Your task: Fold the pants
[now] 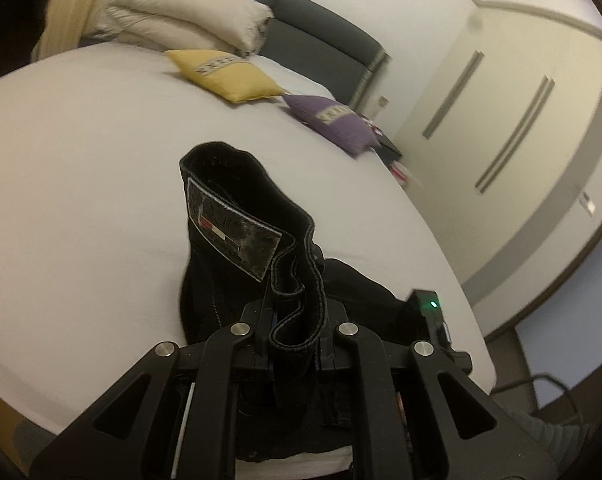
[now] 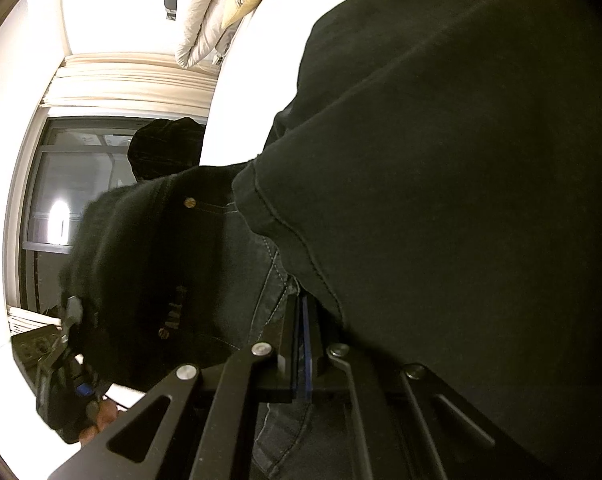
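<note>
Left wrist view: the left gripper (image 1: 295,344) is clamped on the waistband of the black pants (image 1: 237,216), which rise toward 12 o'clock above the white bed (image 1: 81,152). Right wrist view: the right gripper (image 2: 301,332) is pinched tight on dark pants fabric (image 2: 441,160) draping toward 2 o'clock.

Black denim pants (image 1: 237,216) with pale topstitching, a brass rivet and a grey brand patch at the waistband. Bunched and lifted off the white bed (image 1: 81,160), waistband standing upright in a loose curl. In the right wrist view, dark folds draped close, filling the frame.
</note>
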Available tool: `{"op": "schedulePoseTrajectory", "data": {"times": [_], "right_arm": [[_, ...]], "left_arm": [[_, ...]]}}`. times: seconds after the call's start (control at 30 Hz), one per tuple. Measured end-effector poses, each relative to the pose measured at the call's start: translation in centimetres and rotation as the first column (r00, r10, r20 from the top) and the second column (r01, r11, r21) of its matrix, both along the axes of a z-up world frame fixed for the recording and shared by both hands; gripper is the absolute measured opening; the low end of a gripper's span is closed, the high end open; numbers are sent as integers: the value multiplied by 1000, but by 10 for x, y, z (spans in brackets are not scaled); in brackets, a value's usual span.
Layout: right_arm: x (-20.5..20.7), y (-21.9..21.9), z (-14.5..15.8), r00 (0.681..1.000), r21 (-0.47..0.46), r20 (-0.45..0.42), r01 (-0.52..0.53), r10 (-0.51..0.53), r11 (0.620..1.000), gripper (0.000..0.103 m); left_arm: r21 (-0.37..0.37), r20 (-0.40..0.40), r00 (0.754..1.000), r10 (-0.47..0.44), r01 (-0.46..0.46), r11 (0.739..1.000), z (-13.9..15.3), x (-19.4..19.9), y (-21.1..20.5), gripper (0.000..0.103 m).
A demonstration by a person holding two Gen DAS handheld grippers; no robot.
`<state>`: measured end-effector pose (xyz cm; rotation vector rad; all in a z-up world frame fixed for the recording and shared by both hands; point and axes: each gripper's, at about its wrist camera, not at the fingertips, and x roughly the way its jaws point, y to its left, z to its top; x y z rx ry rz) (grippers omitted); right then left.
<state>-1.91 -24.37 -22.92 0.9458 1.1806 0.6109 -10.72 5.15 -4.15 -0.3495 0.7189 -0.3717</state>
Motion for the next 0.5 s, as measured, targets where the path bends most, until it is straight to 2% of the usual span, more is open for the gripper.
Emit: {"op": "schedulePoseTrajectory", "data": {"times": [0.07, 0.1, 0.13, 0.17, 0.2, 0.23, 0.3, 0.43, 0.5], "right_arm": [[2, 1, 3, 1000, -17, -7, -5, 5, 1000, 3], [2, 0, 6, 1000, -21, -12, -3, 3, 1000, 13], [2, 0, 10, 1000, -19, -8, 3, -3, 1000, 34], [1, -3, 19, 1000, -10, 12, 13, -13, 1000, 48], [0, -7, 29, 999, -9, 39, 23, -23, 1000, 78], [-1, -11, 40, 997, -27, 71, 42, -40, 999, 101], [-5, -27, 63, 986, -80, 140, 104, -92, 991, 103], [-7, -66, 86, 980, -30, 154, 132, -126, 991, 103], [-10, -82, 101, 974, -36, 191, 132, -122, 991, 103]], "left_arm": [[21, -3, 999, -32, 32, 999, 1, 2, -21, 10], [23, -6, 999, -43, 43, 999, 2, 2, -27, 10], [24, -9, 999, -52, 52, 998, 2, 0, -33, 10], [24, -13, 998, -68, 69, 997, 1, -2, -41, 10], [26, -13, 997, -80, 80, 996, 1, -3, -47, 10], [28, -13, 996, -91, 92, 995, 1, -3, -53, 10], [35, -15, 993, -119, 120, 992, 1, -5, -70, 10], [61, -29, 985, -169, 171, 983, -7, -9, -103, 10], [77, -44, 977, -209, 211, 974, -15, -13, -126, 10]]}}
